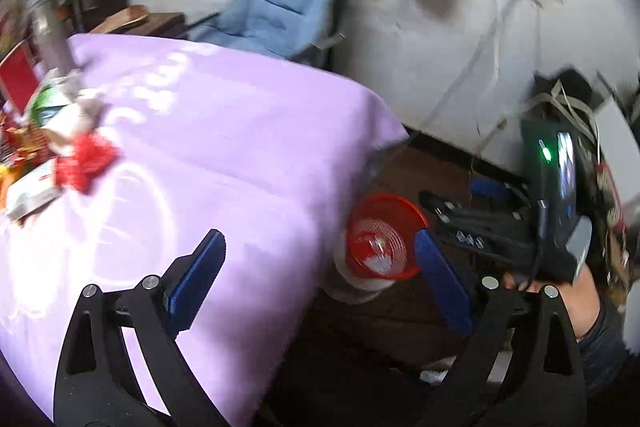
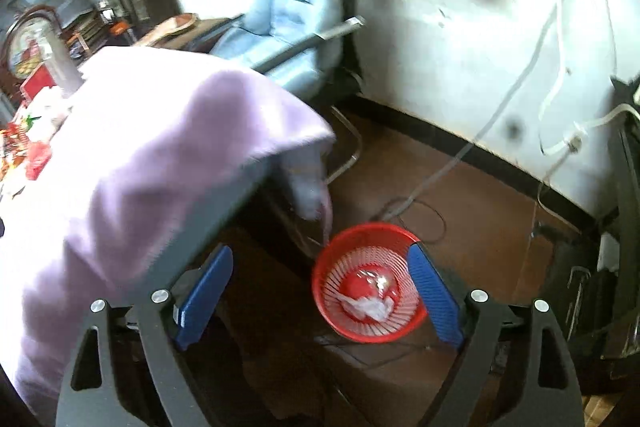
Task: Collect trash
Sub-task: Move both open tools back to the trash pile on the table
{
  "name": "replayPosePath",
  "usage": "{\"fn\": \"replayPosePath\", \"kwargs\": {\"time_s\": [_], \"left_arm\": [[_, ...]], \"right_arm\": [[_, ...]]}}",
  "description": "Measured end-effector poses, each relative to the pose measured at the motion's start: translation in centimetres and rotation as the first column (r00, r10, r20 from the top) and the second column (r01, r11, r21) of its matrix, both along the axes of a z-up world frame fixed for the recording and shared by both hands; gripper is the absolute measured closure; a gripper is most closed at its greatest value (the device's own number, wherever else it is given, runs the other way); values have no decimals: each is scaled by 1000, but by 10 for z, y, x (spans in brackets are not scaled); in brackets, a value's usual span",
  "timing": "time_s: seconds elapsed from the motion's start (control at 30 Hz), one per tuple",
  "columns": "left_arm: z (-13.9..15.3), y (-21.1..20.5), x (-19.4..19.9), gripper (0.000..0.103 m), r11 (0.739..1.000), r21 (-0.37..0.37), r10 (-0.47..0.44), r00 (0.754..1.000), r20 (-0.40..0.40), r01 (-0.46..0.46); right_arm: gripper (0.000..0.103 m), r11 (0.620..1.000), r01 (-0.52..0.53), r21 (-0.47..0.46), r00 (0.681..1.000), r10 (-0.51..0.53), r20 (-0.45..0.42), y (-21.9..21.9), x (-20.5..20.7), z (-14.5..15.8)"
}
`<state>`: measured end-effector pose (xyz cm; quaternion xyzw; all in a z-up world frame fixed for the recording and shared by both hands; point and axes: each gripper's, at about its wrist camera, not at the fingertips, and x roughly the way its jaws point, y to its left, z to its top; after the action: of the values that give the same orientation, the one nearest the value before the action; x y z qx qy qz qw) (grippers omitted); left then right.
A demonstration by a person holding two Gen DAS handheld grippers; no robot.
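Note:
A red mesh waste basket (image 2: 366, 283) stands on the brown floor beside the table's corner, with crumpled white and clear trash (image 2: 370, 305) lying in its bottom. The same basket (image 1: 382, 245) shows in the left wrist view past the cloth's edge. My right gripper (image 2: 320, 285) hangs open above the basket, nothing between its blue pads. My left gripper (image 1: 320, 265) is open too, over the corner of the lilac tablecloth (image 1: 224, 155), and holds nothing. A heap of wrappers and red crumpled trash (image 1: 80, 163) lies at the table's far left. The right hand and its device (image 1: 560, 227) appear at the right.
A light blue chair (image 2: 288, 27) stands against the white wall behind the table. Cables (image 2: 420, 203) trail across the floor near the basket. A grey bottle (image 1: 50, 39) and a red box (image 1: 18, 79) stand by the trash heap. Dark equipment (image 2: 624, 227) lines the right side.

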<state>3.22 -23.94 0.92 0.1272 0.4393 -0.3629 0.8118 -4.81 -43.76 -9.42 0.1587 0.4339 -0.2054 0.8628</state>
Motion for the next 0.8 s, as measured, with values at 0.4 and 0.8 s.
{"fn": "replayPosePath", "kwargs": {"time_s": [0.4, 0.8], "left_arm": [[46, 105, 84, 8, 961, -83, 264, 964, -22, -265], [36, 200, 153, 8, 865, -137, 483, 875, -27, -482]], "right_arm": [[12, 979, -192, -72, 970, 201, 140, 79, 62, 87], [8, 905, -407, -124, 895, 422, 144, 172, 128, 117]]}}
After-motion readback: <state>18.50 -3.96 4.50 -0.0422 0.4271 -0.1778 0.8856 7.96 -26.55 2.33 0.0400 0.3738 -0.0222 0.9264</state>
